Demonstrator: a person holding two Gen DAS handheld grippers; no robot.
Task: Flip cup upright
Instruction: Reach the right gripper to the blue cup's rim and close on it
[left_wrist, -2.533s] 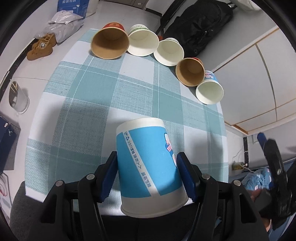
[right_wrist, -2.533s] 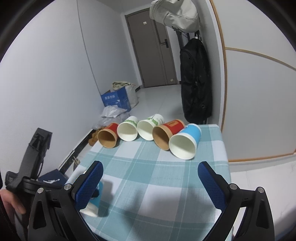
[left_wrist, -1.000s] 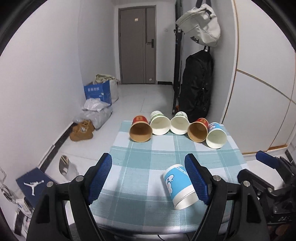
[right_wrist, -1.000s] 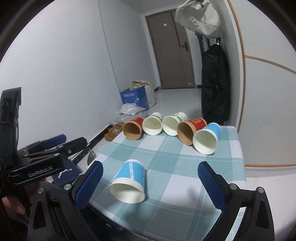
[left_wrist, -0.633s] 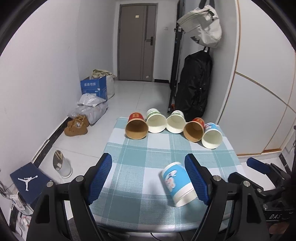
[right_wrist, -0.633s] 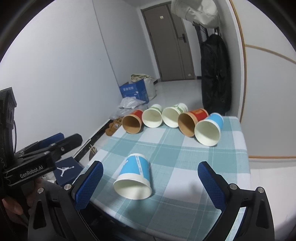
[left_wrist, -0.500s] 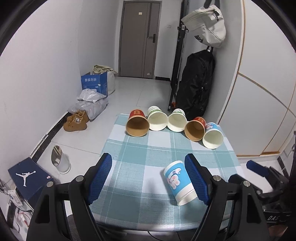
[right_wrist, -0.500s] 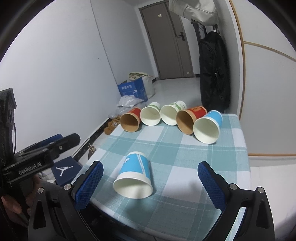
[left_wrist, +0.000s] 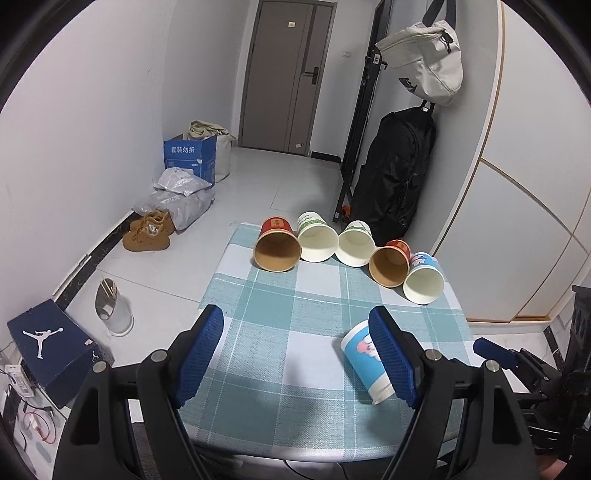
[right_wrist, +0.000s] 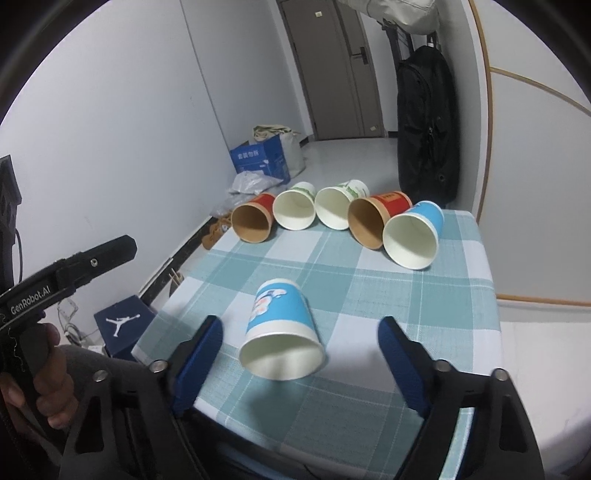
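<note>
A blue and white paper cup (right_wrist: 281, 329) lies on its side near the front of the checked table (right_wrist: 369, 291), its open mouth facing the right wrist camera. In the left wrist view the cup (left_wrist: 364, 358) lies partly behind my right-hand finger. My right gripper (right_wrist: 301, 363) is open and empty, with the cup just beyond and between its fingers. My left gripper (left_wrist: 297, 352) is open and empty, held back over the table's near edge; its body also shows in the right wrist view (right_wrist: 70, 271).
Several paper cups lie on their sides in a row at the table's far edge: red (left_wrist: 277, 249), two white-green (left_wrist: 317, 242), red (left_wrist: 390, 263), blue (left_wrist: 423, 282). Beyond the table are a black bag (left_wrist: 391, 173), shoes (left_wrist: 147, 234) and boxes on the floor.
The left gripper let go of the blue cup and drew back; the cup now lies on its side. The right gripper has moved closer, so the cup sits between its fingers.
</note>
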